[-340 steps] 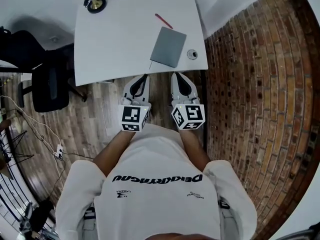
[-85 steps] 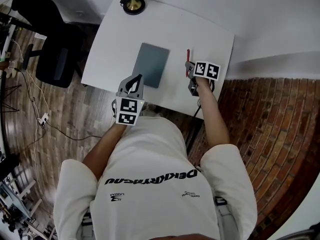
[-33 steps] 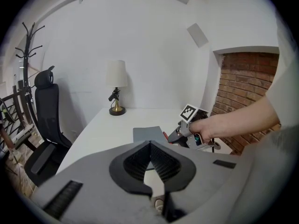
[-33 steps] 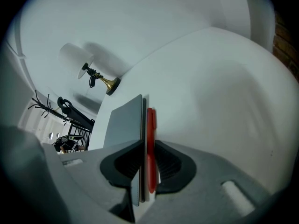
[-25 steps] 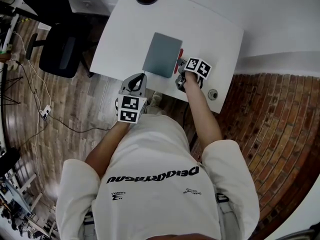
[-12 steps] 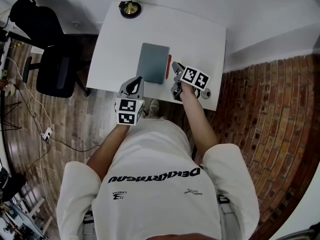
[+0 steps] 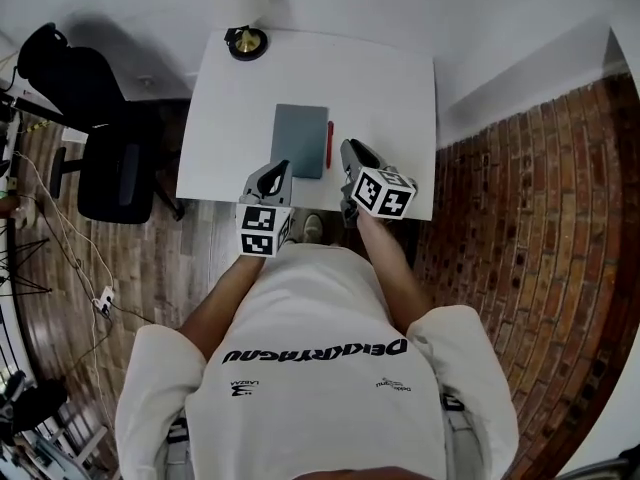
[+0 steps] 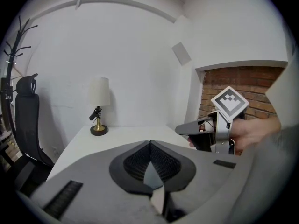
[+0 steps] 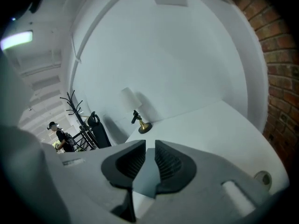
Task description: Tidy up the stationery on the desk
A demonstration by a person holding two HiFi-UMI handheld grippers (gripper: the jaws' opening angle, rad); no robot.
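Notebook [image 7: 299, 136]: near corner at 7 o'clock is covered by the left gripper [image 7: 279, 166].
Desk [image 7: 390, 78]: near edge at 6 o'clock is partly hidden behind the right gripper [image 7: 350, 150].
Round object [image 9: 263, 177]: seen at 4 o'clock in the right gripper view, too small to be identified.
Chair [image 8: 25, 118]: lower part is hidden at 8 o'clock in the left gripper view.

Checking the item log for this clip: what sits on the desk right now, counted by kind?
Grey notebook: 1
Red pen: 1
Lamp: 1
Small round object, seen only in the right gripper view: 1
Total: 4
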